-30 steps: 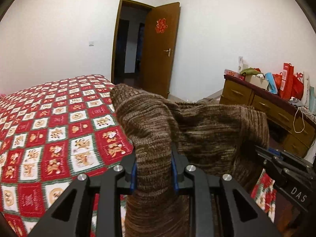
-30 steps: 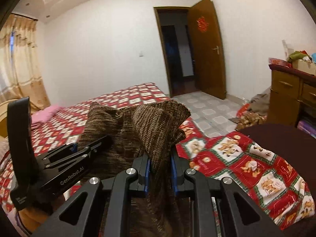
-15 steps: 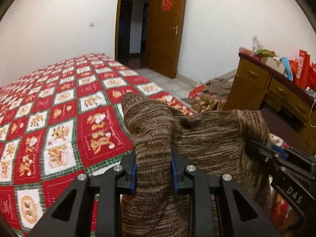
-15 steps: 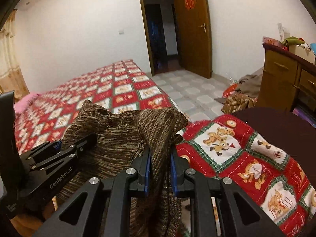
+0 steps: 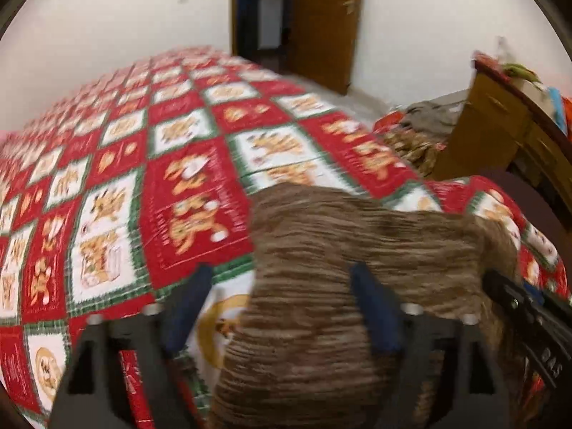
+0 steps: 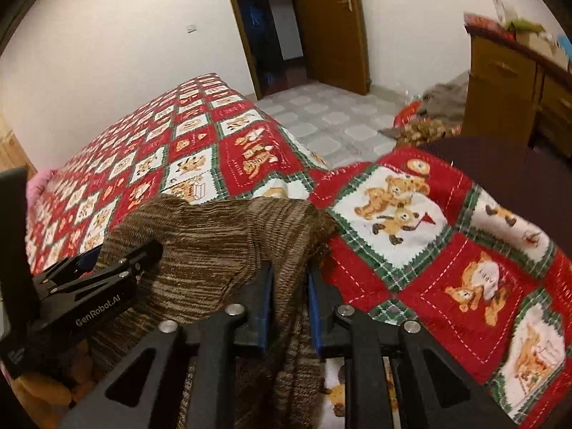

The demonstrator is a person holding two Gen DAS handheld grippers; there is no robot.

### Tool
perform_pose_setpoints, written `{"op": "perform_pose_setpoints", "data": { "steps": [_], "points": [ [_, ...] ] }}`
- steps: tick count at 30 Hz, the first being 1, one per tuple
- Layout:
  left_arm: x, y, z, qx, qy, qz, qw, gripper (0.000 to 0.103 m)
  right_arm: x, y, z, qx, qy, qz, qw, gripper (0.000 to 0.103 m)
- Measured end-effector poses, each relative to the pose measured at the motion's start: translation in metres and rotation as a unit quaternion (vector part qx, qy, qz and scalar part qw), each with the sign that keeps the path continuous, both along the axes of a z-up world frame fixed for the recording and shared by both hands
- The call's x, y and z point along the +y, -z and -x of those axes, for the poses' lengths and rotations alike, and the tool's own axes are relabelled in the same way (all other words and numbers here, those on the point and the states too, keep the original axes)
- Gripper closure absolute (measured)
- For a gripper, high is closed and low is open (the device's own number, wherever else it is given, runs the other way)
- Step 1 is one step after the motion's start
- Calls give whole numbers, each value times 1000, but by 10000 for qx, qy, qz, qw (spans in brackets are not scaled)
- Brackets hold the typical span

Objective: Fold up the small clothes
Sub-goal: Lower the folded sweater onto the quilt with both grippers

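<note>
The left tongs gaped around the brown knit sweater; the right tongs pinched it and should lower it flat onto the bed.

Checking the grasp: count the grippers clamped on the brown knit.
1. The right gripper pinches the brown knit; the left gripper stands open, knit between its fingers.

Two close wrist views over the bed, both toward the doorway.

A bed under a red patchwork quilt with bear squares fills the room. Behind it an open wooden door, grey tiled floor, a wooden dresser and heaped clothes beside it.
</note>
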State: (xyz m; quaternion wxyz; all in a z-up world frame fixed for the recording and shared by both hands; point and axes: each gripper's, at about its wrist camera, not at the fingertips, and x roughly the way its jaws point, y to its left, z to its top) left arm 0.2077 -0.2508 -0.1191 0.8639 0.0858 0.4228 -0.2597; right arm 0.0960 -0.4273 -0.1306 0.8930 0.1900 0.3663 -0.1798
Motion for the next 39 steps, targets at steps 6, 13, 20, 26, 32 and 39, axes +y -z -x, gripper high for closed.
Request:
{"op": "perform_pose_setpoints", "data": {
  "steps": [6, 13, 20, 26, 32, 39],
  "points": [
    [32, 2, -29, 1153, -108, 610, 9914, 8, -10, 4, 1, 82, 29, -250, 9996, 53],
    [58, -21, 2, 118, -171, 300, 9993, 8, -12, -30, 23, -408, 270, -129, 9987, 51],
    [60, -6, 38, -571, -290, -367, 9973, 9, 53, -36, -6, 151, -613, 1436, 9876, 79],
    [57, 2, 39, -803, -320, -576, 9946, 8, 41, -5, -35, 677, -711, 1349, 9860, 83],
    [70, 0, 40, -464, -306, -358, 9978, 7, 38, -7, -38, 633, -645, 1289, 9875, 83],
    [116, -1, 71, -156, -230, 222, 9994, 7, 96, -54, 43, 76, -947, 1924, 9767, 80]
  ]
}}
